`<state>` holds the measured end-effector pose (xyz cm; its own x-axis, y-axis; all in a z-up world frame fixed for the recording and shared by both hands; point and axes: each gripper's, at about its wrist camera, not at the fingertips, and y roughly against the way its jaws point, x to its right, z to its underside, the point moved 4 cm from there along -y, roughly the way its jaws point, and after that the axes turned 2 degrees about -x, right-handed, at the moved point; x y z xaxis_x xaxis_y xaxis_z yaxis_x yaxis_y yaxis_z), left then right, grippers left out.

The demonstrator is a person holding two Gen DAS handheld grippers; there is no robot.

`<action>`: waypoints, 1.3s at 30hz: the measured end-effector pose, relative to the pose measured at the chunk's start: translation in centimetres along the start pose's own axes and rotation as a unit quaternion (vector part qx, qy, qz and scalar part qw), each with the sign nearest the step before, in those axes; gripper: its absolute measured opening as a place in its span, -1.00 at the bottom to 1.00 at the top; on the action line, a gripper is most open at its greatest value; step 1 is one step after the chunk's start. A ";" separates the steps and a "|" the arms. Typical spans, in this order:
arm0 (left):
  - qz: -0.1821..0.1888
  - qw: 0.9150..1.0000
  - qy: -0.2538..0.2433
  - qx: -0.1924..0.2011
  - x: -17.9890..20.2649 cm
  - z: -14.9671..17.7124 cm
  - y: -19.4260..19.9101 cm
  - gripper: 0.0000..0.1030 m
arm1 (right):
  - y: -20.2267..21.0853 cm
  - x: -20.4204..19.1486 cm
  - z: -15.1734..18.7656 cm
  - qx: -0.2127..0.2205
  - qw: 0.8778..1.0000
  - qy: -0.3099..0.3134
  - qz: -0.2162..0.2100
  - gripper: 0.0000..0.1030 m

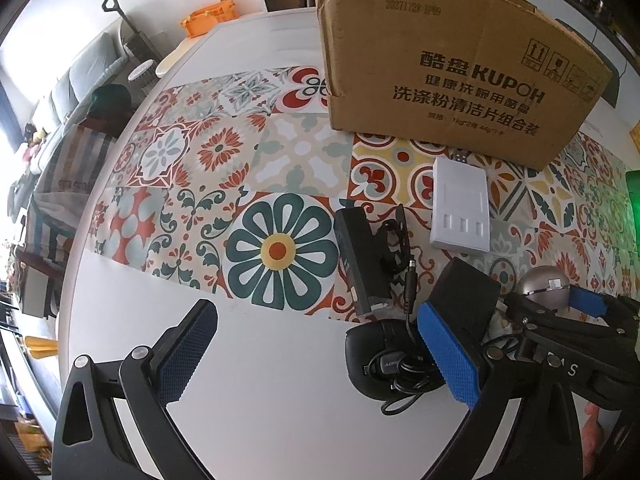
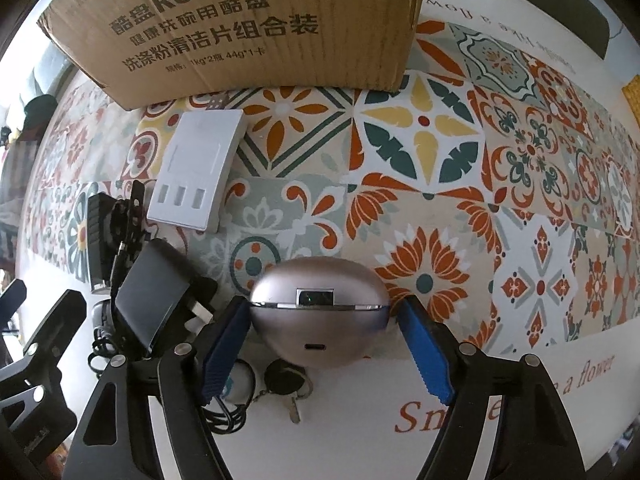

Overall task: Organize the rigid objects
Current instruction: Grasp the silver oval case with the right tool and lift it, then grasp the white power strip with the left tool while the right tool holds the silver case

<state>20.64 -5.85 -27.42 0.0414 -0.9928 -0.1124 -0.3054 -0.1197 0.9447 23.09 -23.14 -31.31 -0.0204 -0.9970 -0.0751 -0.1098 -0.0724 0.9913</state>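
Right gripper (image 2: 326, 356) has its jaws spread around the earbud case (image 2: 320, 314), not pinching yet. Left gripper (image 1: 316, 360) hangs open too. That case looks light, hard and slick, so I'd squeeze the widest sides at the seam.

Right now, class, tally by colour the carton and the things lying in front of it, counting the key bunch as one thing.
Black: 4 (power brick, plug adapter, round pouch, key bunch with black fob)
White: 1 (flat box)
Metallic: 1 (egg-shaped case)
Brown: 1 (carton)
Total: 7
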 end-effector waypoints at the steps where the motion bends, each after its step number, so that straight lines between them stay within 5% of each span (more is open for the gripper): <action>1: 0.001 1.000 0.000 0.000 0.0 0.0 -0.1 0.98 | -0.1 -0.1 -0.1 0.001 1.000 0.001 0.001 0.49; 5: 0.000 1.000 0.000 -0.003 0.0 0.1 -0.2 0.98 | -0.4 -0.8 -0.5 0.009 1.000 0.010 0.020 0.29; 21: 0.012 1.000 -0.006 0.017 0.1 -0.2 1.3 0.98 | 2.2 -1.1 1.2 0.046 0.999 -0.010 0.016 0.28; 39: 0.073 0.987 -0.106 0.092 7.2 -4.9 1.3 0.82 | 5.9 3.9 0.4 0.077 0.996 -0.050 0.013 0.28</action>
<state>25.21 -13.16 -25.46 -0.2096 -0.9760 -0.0597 -0.4625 0.0452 0.8855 21.95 -27.46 -25.78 -0.1232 -0.9900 -0.0683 -0.2598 -0.0343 0.9651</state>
